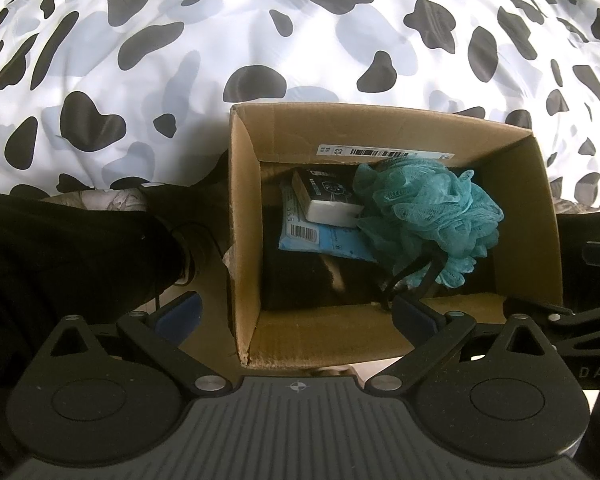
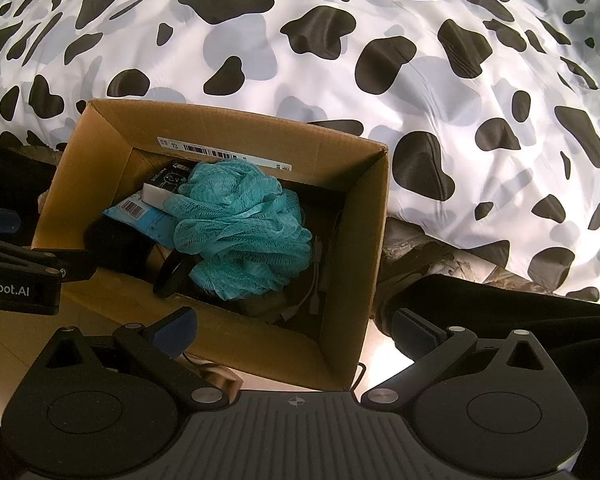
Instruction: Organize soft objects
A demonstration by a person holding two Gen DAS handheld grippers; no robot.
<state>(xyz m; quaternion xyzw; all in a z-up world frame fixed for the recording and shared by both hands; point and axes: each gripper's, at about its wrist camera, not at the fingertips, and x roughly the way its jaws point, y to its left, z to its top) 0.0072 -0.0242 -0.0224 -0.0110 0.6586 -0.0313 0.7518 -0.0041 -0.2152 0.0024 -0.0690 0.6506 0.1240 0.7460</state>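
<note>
Left gripper (image 1: 296, 312): lowest in the left wrist view, fingers spread wide and holding nothing, one blue pad (image 1: 180, 312) outside the box's left wall, the other over its near edge.
Right gripper (image 2: 294, 330): bottom of the right wrist view, fingers likewise wide apart and empty, straddling the box's near right corner.
Teal mesh sponge (image 1: 428, 216): inside the box, right of centre in the left view, resting on top of the other contents; its black loop (image 1: 408, 276) hangs toward the near wall.
White-edged packet (image 1: 326, 200): beside the sponge, toward the box's far left, lying on a flat blue pack (image 1: 320, 236).
Cables (image 2: 318, 276): pale, low along the box's right wall in the right view.
Cardboard box (image 2: 220, 128): open-topped, centre left of the right view, set against the bed.
Cow-print duvet (image 2: 340, 60): fills the upper half of both views; no loose soft item shows on it.
Step in hand: judged a pause between items, sponge already deposited.
Next move: likely calls for lifting clear of the box and finding another soft thing, none of which is visible here.
</note>
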